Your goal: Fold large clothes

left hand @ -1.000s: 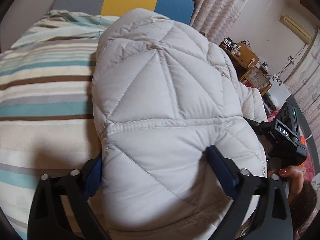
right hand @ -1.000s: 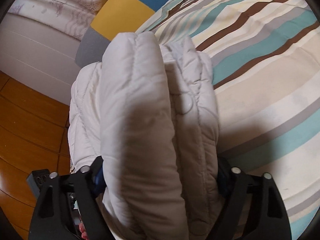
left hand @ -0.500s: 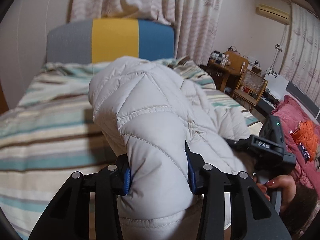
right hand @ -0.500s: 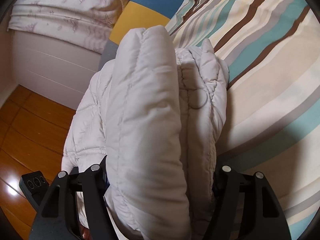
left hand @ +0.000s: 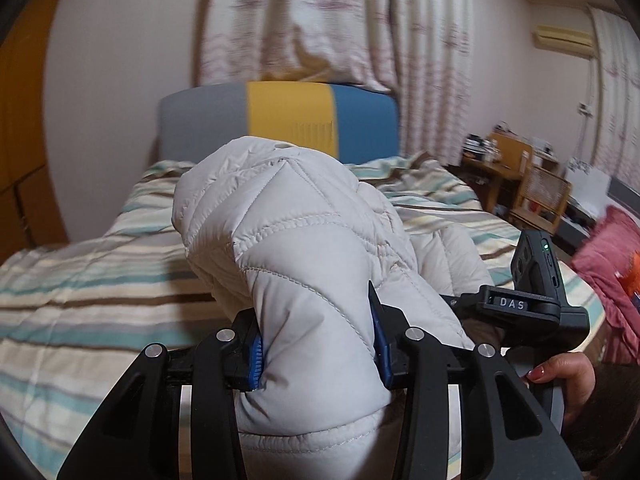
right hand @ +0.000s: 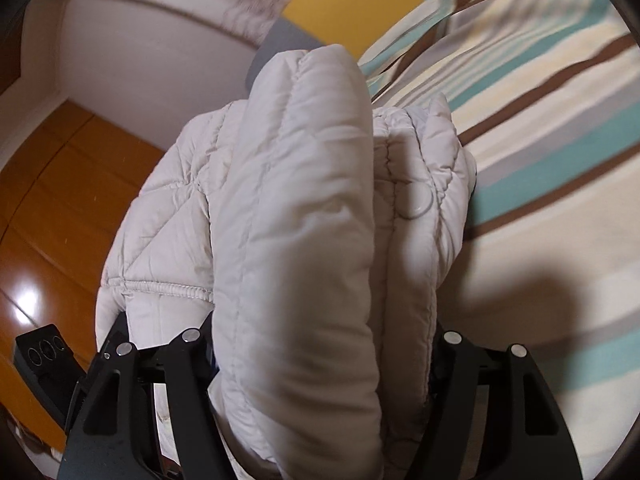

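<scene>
A white quilted puffer jacket (left hand: 304, 240) is bunched and lifted above the striped bed. My left gripper (left hand: 318, 344) is shut on a thick fold of the jacket, blue pads pressing both sides. In the right wrist view the jacket (right hand: 304, 208) fills the middle, folded into thick layers with a snap button showing. My right gripper (right hand: 320, 360) is shut on those layers; its fingertips are hidden by the fabric. The right gripper's body also shows in the left wrist view (left hand: 524, 304), close at the right, with a hand on it.
The bed has a striped duvet (left hand: 80, 280) and a grey, yellow and blue headboard (left hand: 288, 120). Curtains hang behind it. A wooden desk and chair (left hand: 532, 188) stand at the right, a red cushion (left hand: 608, 256) beside them. Wooden floor (right hand: 48, 200) lies left of the bed.
Both grippers have risen with the jacket, lifting it off the duvet. The left gripper closed from wide around the fabric to a tight pinch. The view tilted up toward the headboard.
</scene>
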Tool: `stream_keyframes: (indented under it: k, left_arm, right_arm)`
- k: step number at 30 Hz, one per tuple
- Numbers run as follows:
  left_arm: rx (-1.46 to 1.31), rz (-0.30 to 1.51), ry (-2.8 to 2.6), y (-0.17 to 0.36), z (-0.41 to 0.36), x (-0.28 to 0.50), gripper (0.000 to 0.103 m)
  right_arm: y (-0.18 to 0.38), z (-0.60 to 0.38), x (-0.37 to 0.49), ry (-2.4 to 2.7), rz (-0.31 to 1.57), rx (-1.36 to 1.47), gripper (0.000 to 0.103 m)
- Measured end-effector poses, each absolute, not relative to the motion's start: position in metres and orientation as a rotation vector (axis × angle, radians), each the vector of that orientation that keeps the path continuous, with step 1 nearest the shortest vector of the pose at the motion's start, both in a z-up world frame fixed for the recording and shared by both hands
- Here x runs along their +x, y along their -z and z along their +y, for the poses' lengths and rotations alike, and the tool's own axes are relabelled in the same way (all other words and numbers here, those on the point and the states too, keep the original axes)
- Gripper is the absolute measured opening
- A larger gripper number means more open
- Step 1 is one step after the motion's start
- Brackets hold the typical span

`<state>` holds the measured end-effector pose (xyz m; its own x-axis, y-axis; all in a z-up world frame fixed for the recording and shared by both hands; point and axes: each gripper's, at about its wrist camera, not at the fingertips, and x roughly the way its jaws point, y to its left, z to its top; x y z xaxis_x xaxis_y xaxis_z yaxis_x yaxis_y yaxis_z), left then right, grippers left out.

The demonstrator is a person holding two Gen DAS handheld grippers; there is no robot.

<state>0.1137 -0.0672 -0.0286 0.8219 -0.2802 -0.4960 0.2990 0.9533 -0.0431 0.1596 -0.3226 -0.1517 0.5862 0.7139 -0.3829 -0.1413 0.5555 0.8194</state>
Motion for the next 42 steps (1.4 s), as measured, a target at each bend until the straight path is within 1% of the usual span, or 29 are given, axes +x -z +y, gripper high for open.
stream_keyframes:
  k: [7, 9, 14, 20, 23, 25, 27, 28, 29, 31, 36, 39, 42]
  left_arm:
    - [-0.051, 0.563, 0.165, 0.054, -0.007, 0.102, 0.041]
    - [-0.094, 0.588, 0.125, 0.064, 0.012, 0.098, 0.043]
    - [-0.137, 0.664, 0.052, 0.092, 0.033, 0.096, 0.060]
    - [-0.084, 0.675, 0.057, 0.102, 0.019, 0.098, 0.069]
    - [-0.097, 0.676, 0.054, 0.110, 0.021, 0.100, 0.072]
    - [-0.115, 0.683, 0.045, 0.109, 0.023, 0.101, 0.074]
    - [-0.131, 0.692, 0.026, 0.104, 0.024, 0.102, 0.083]
    - [-0.136, 0.695, 0.012, 0.102, 0.025, 0.101, 0.091]
    - [-0.138, 0.698, -0.005, 0.099, 0.025, 0.099, 0.094]
    - [-0.149, 0.706, -0.008, 0.093, 0.027, 0.096, 0.095]
    - [-0.174, 0.723, -0.011, 0.074, 0.032, 0.092, 0.095]
    - [-0.196, 0.693, -0.019, 0.058, 0.037, 0.089, 0.095]
    - [-0.227, 0.653, -0.041, 0.039, 0.043, 0.091, 0.095]
  right_arm:
    - [0.132, -0.260, 0.177, -0.625, 0.817, 0.630, 0.067]
    - [0.127, -0.247, 0.180, -0.633, 0.824, 0.579, 0.068]
    - [0.119, -0.217, 0.183, -0.580, 0.827, 0.407, 0.072]
    - [0.139, -0.232, 0.144, -0.427, 0.763, 0.355, 0.073]
    - [0.142, -0.231, 0.140, -0.394, 0.767, 0.348, 0.073]
    - [0.138, -0.231, 0.138, -0.389, 0.783, 0.343, 0.075]
    - [0.129, -0.234, 0.140, -0.382, 0.796, 0.358, 0.081]
    - [0.124, -0.236, 0.139, -0.370, 0.795, 0.375, 0.083]
    - [0.117, -0.237, 0.138, -0.366, 0.786, 0.389, 0.084]
    - [0.109, -0.242, 0.129, -0.355, 0.765, 0.392, 0.088]
    - [0.084, -0.241, 0.118, -0.328, 0.727, 0.333, 0.091]
    - [0.076, -0.249, 0.106, -0.308, 0.710, 0.312, 0.091]
    - [0.053, -0.247, 0.103, -0.271, 0.659, 0.303, 0.091]
